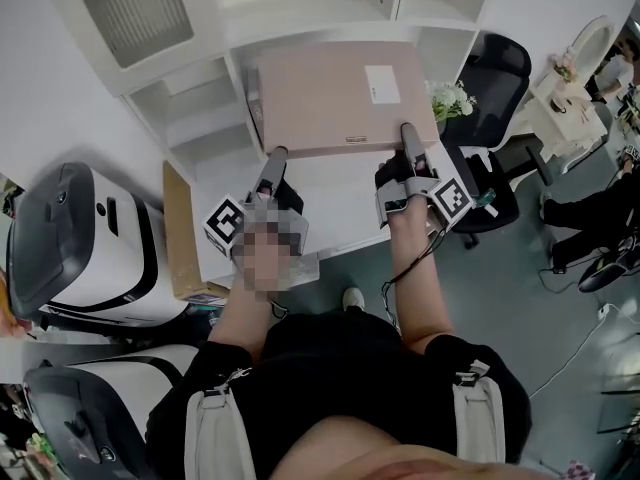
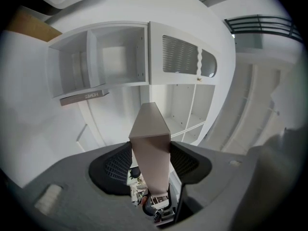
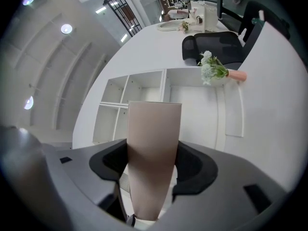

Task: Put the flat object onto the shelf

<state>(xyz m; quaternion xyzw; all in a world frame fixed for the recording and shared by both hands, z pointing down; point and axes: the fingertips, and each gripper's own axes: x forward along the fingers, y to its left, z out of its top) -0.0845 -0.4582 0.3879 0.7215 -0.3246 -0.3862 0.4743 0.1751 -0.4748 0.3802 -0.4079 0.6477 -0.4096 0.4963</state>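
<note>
The flat object is a wide, thin, pinkish-beige box with a white label. It hangs level in front of the white shelf unit, and both grippers grip its near edge. My left gripper is shut on the left part of that edge, my right gripper on the right part. In the left gripper view the box stands edge-on between the pads of the gripper, with open shelf compartments beyond. In the right gripper view the box fills the gap of the gripper.
A black office chair and a small bunch of white flowers lie right of the box. White machines and a brown cardboard sheet are at the left. A louvred cabinet door sits beside the open compartments.
</note>
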